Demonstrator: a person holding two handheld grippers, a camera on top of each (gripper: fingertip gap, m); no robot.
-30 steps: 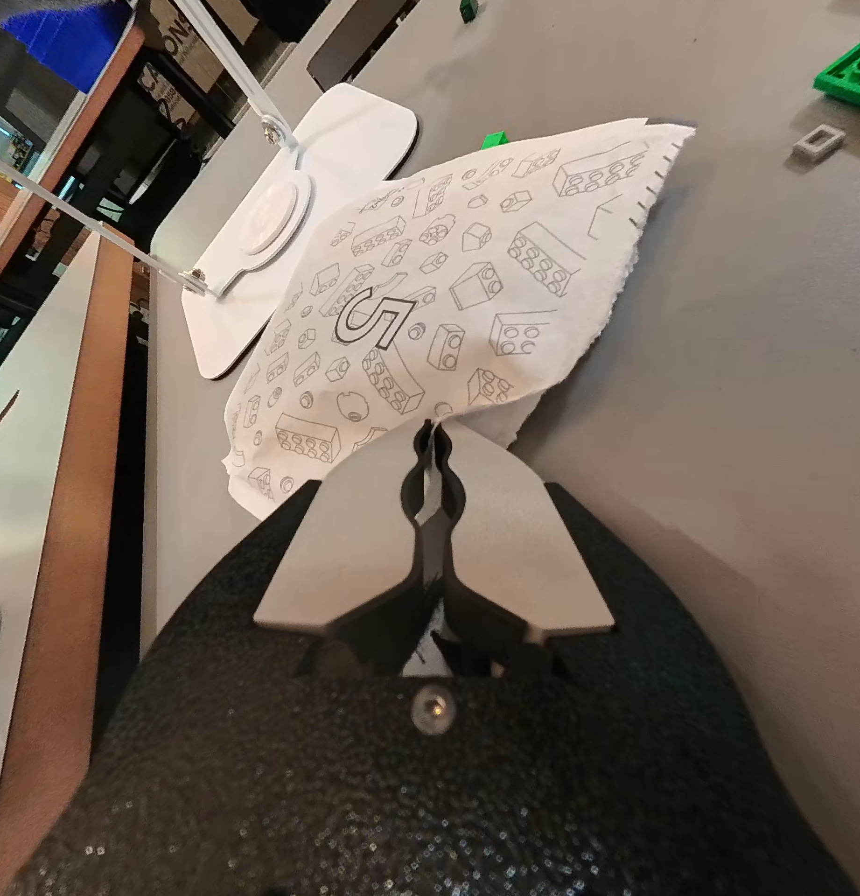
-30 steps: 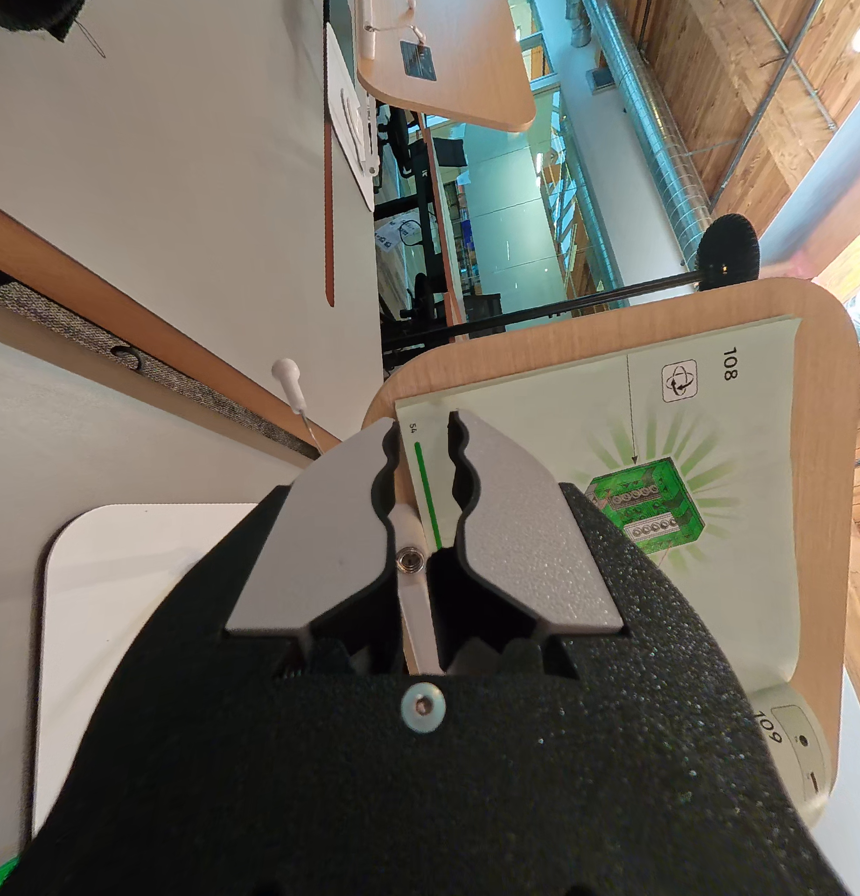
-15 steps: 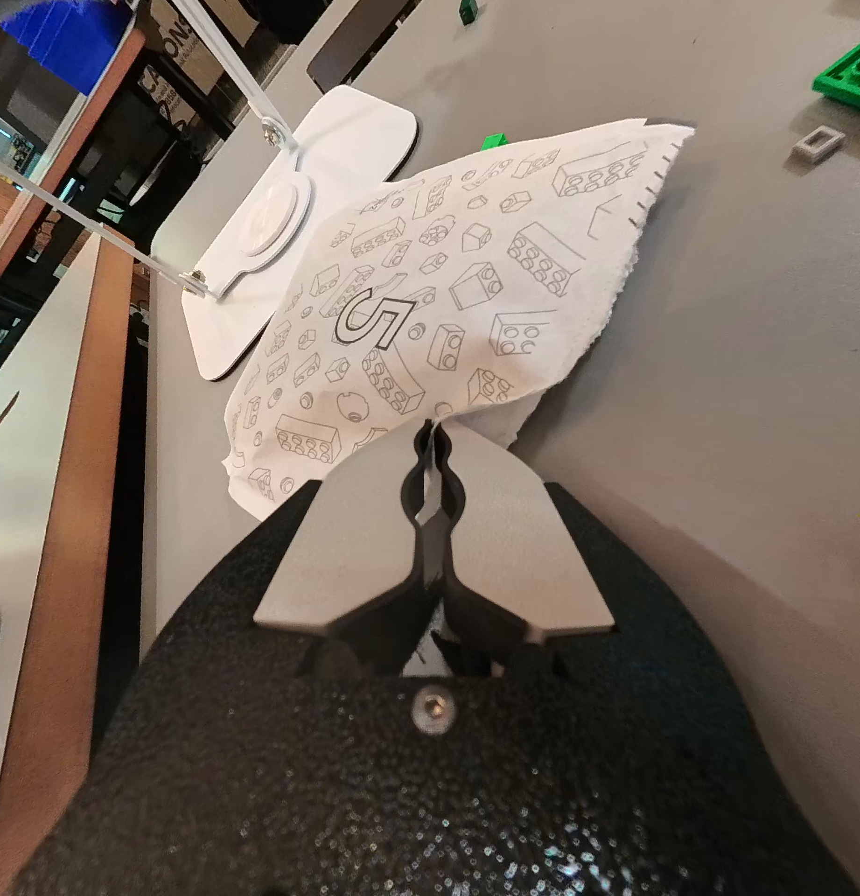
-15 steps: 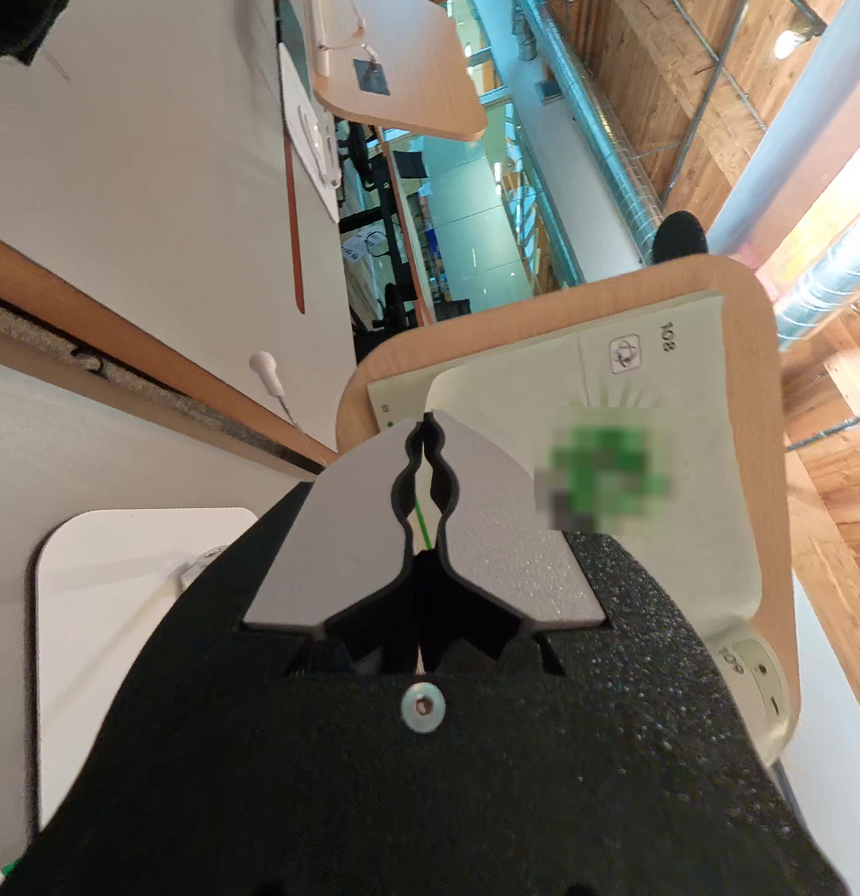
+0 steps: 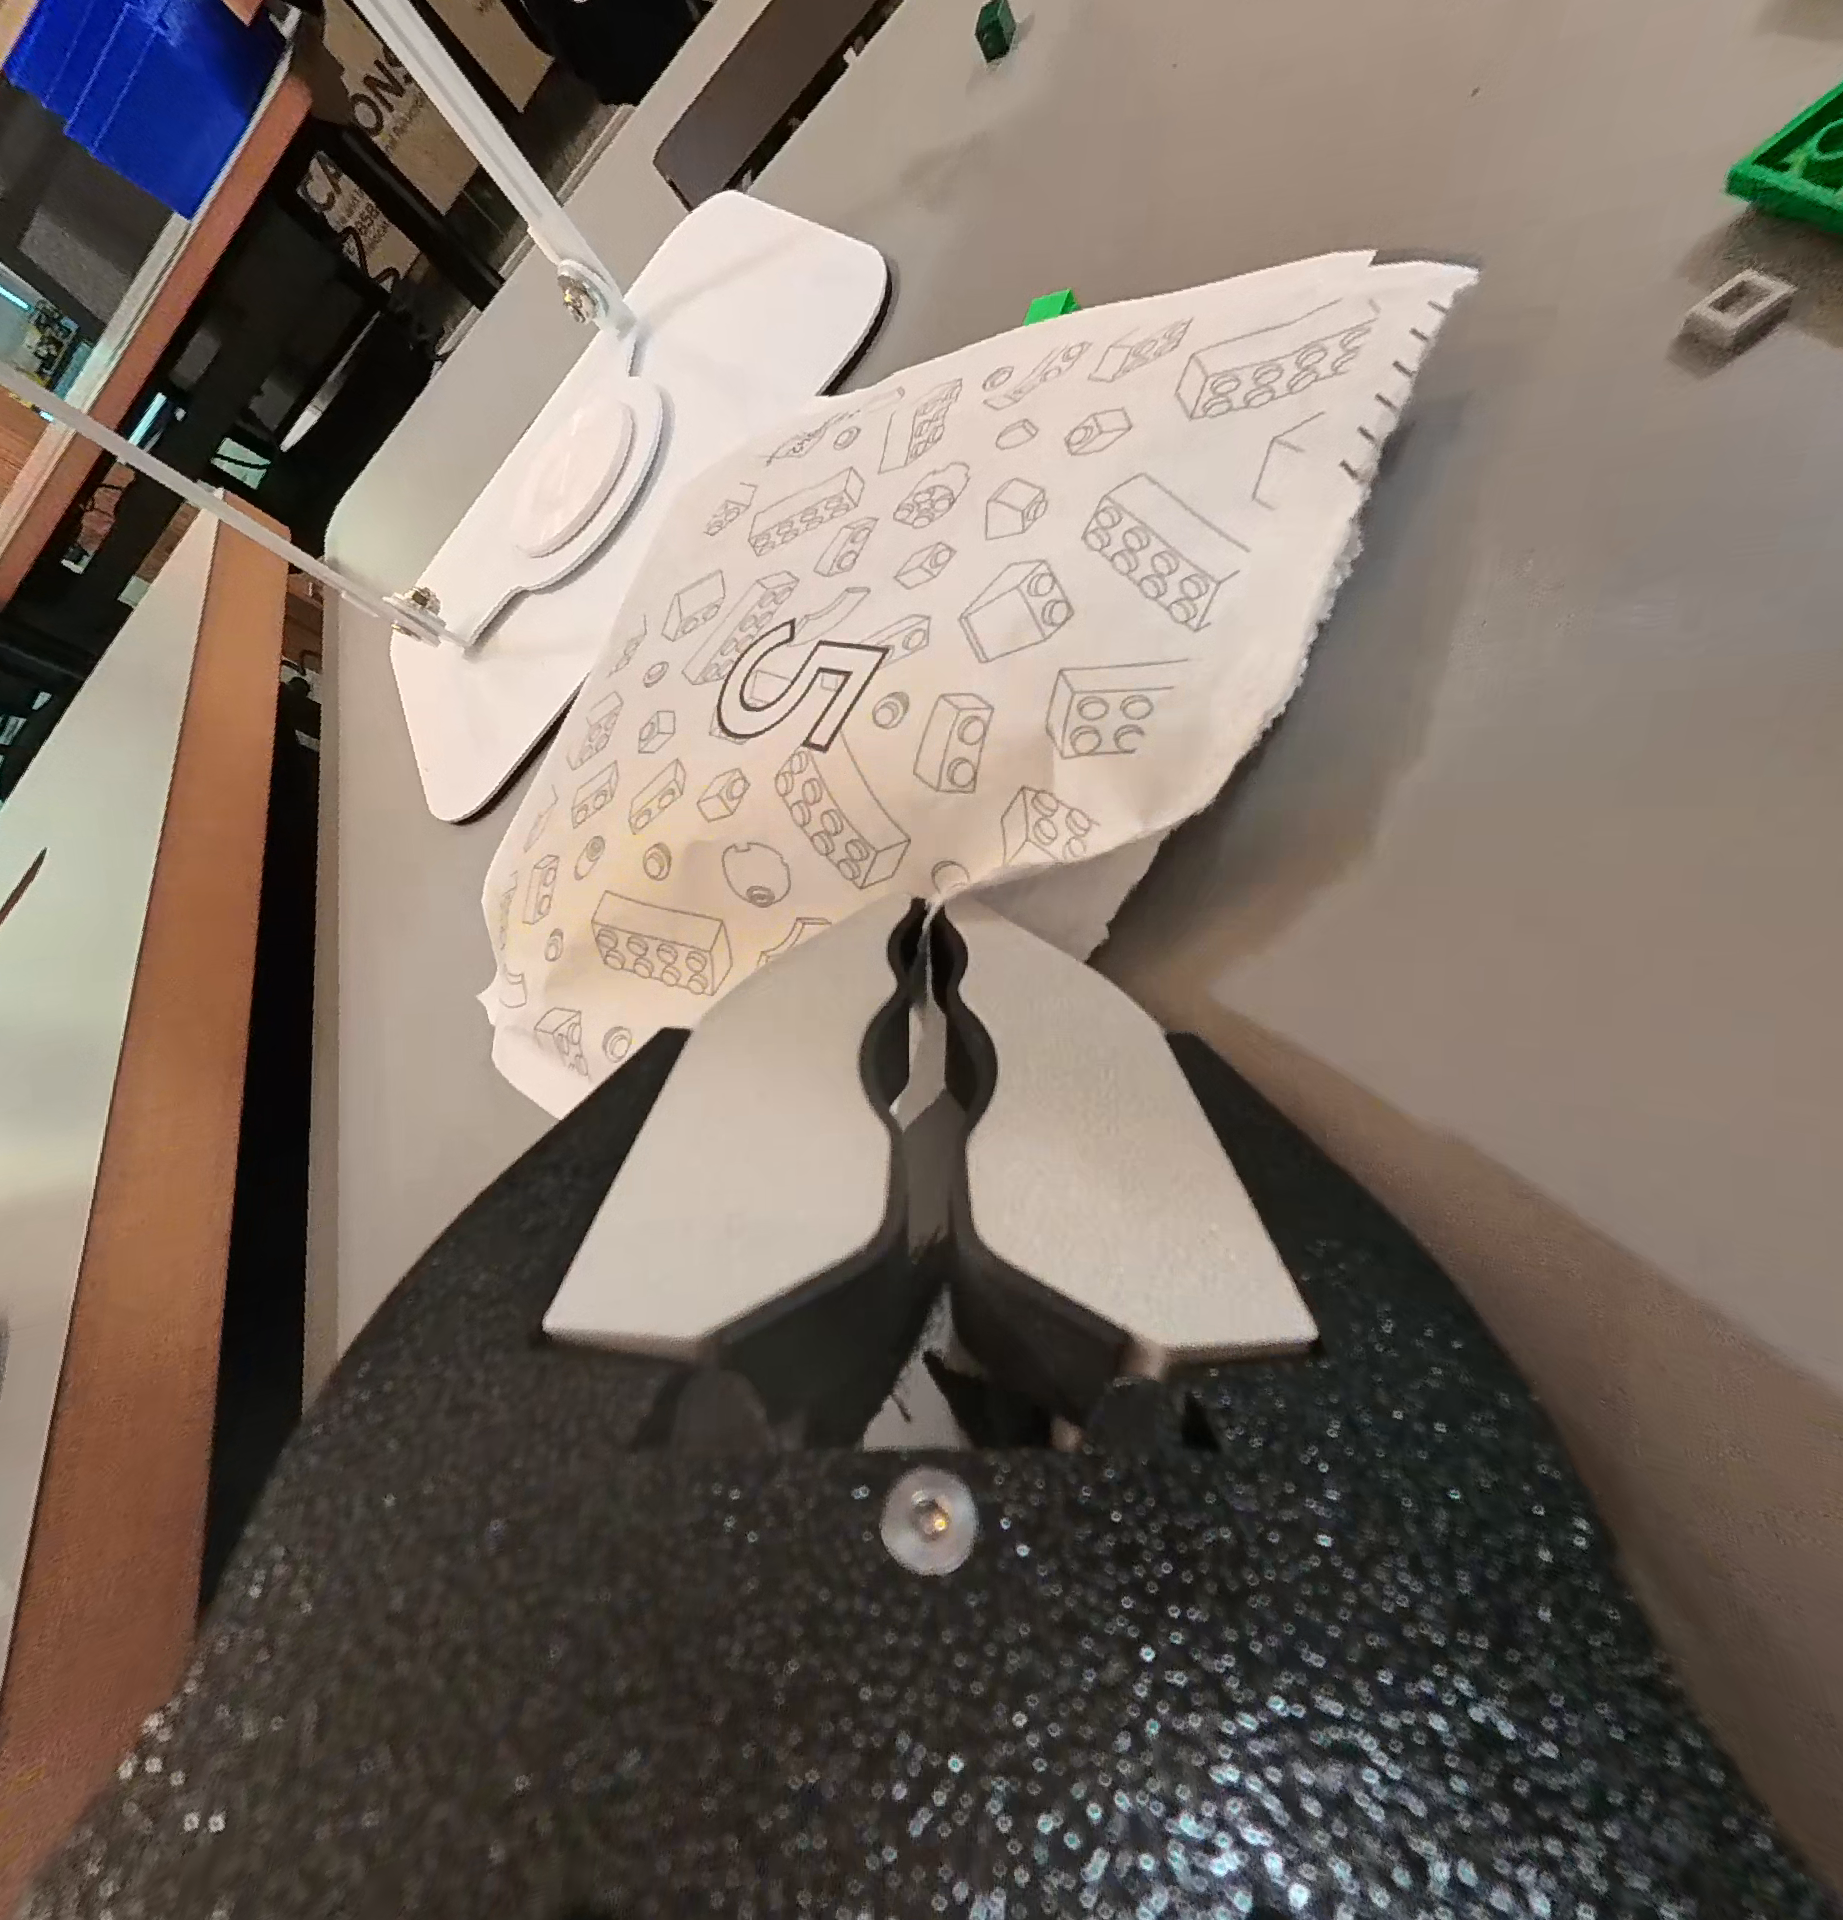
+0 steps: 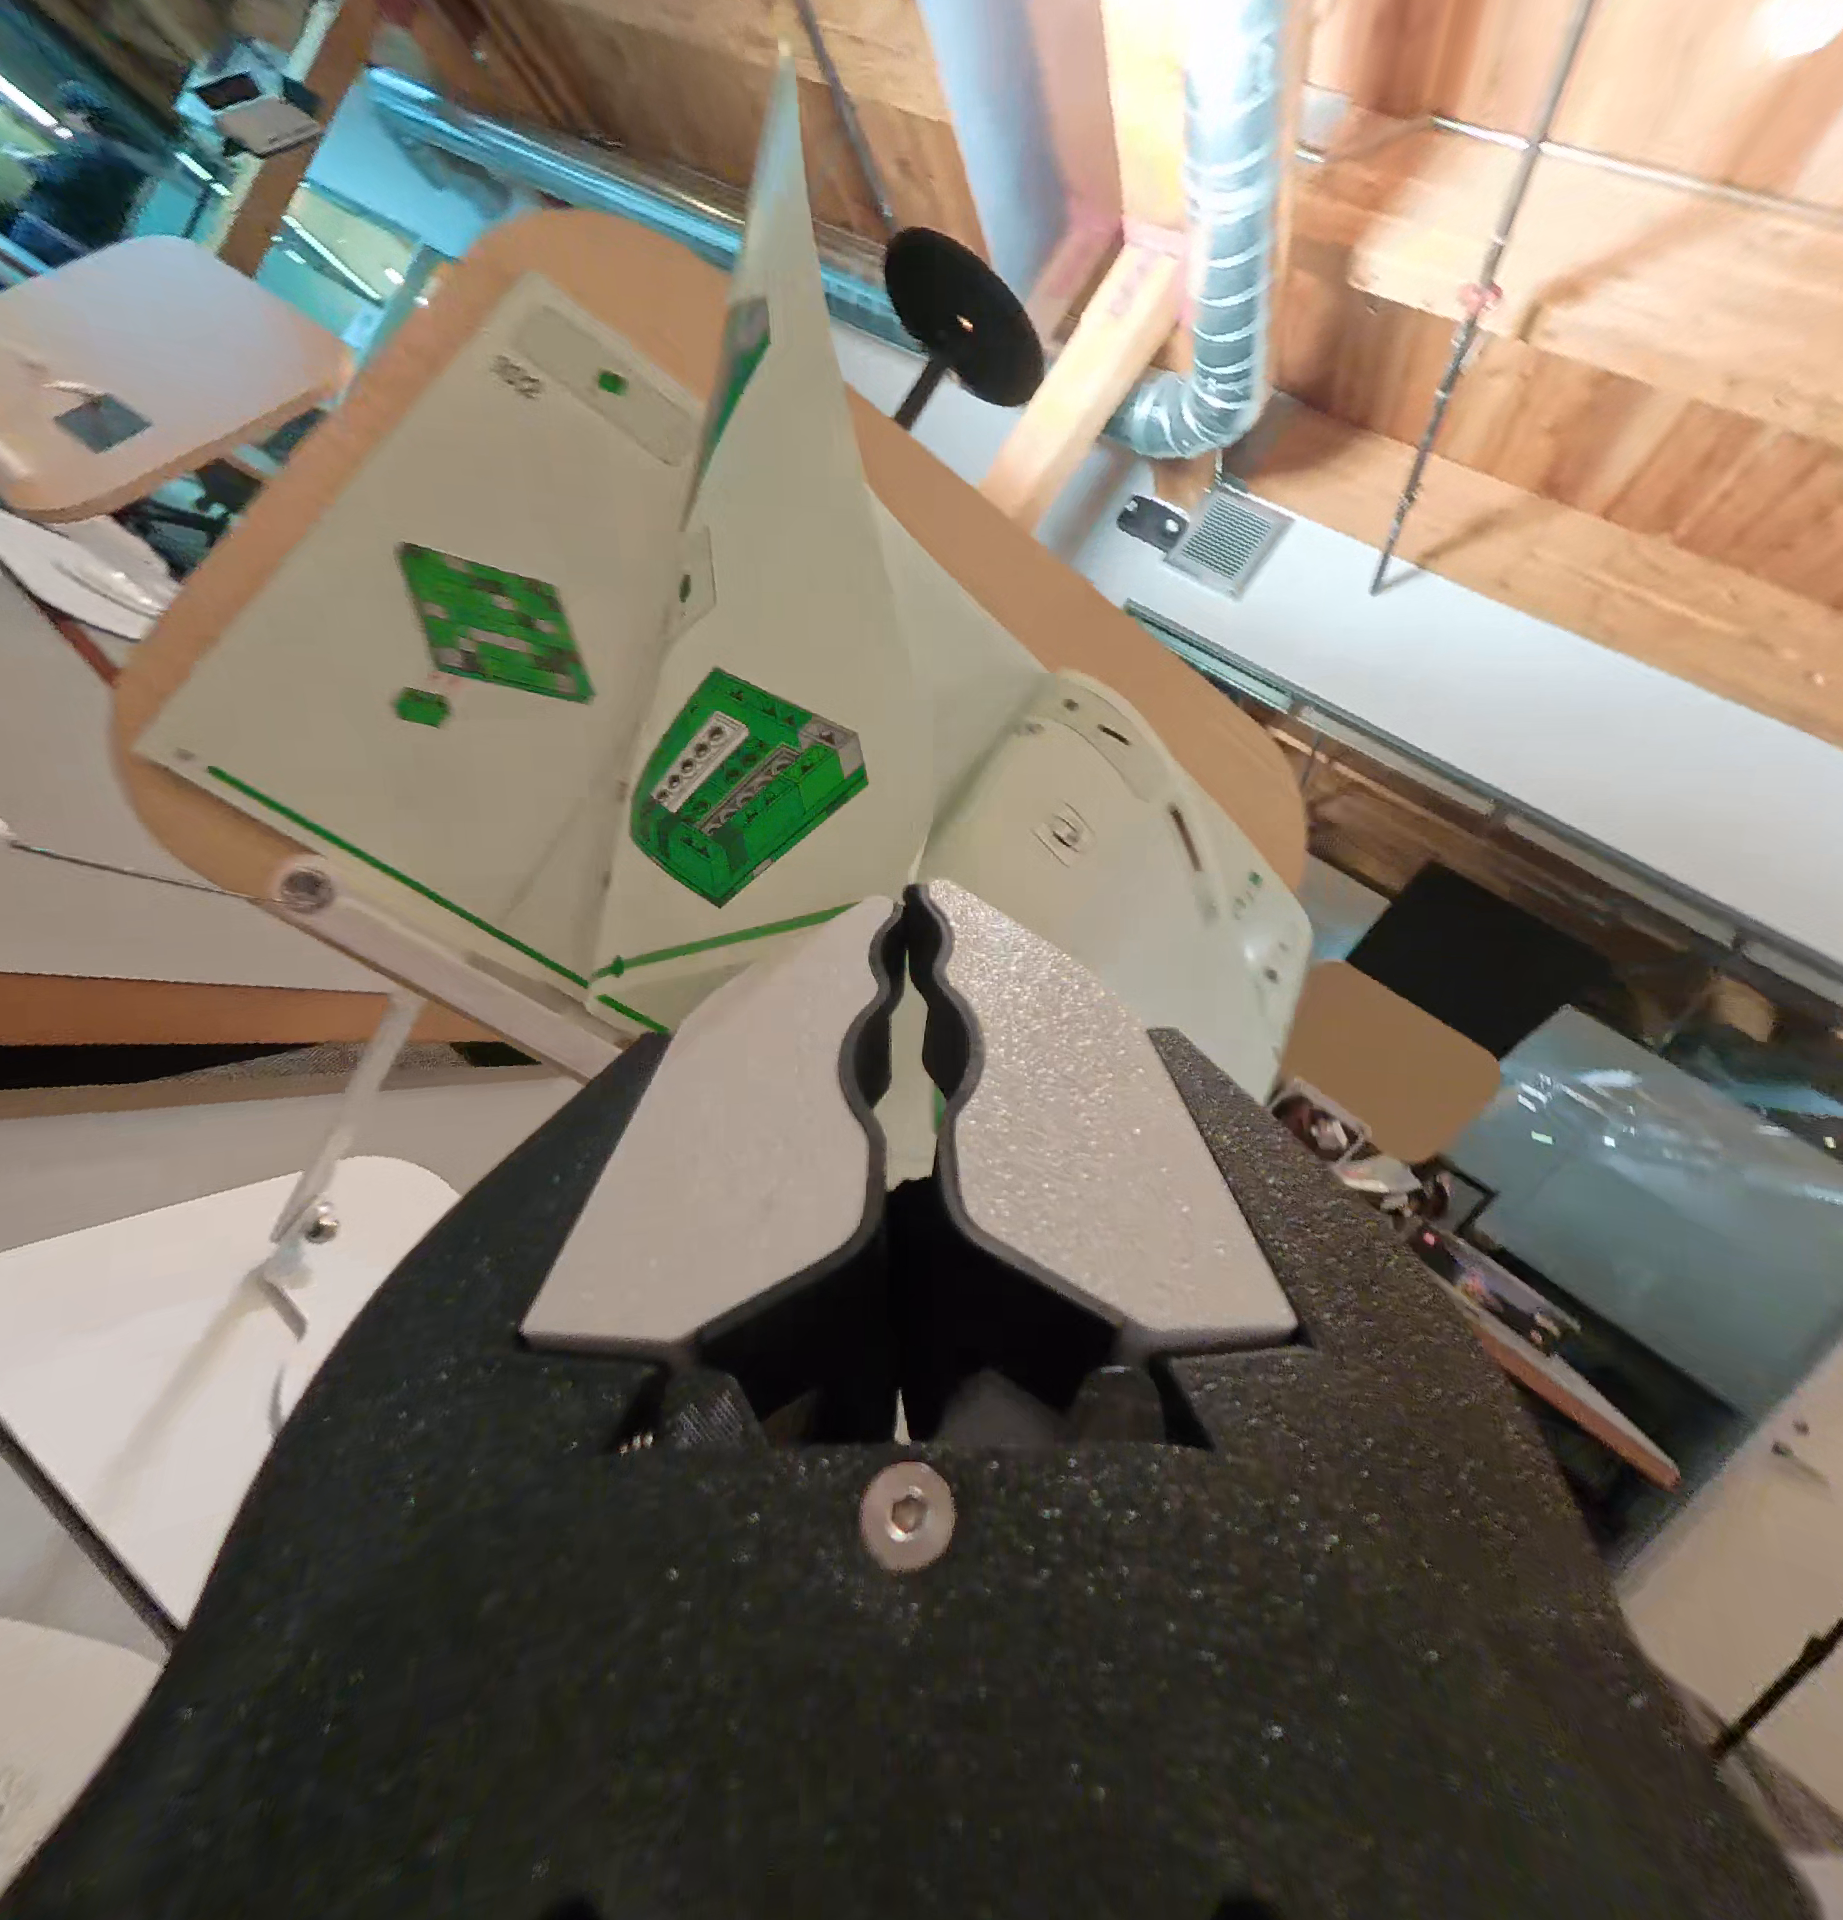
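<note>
Grey table (image 5: 1519,727); left hand-held gripper (image 5: 932,914) pinching paper bag (image 5: 948,623), right hand-held gripper (image 6: 912,914) pinching booklet page (image 6: 792,644).

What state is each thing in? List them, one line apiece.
left gripper: shut on the paper bag.
paper bag: torn open, pinched at one edge.
right gripper: shut on a booklet page.
booklet page: lifted, curling upward.
instruction booklet: open on its wooden stand.

Paper bag (image 5: 948,644) lies on table (image 5: 1519,727), stand base (image 5: 626,488) behind-left of it, small bricks (image 5: 1010,312) beyond. Booklet (image 6: 584,665) rests open on tilted board (image 6: 1104,623) above stand base (image 6: 169,1351).
</note>
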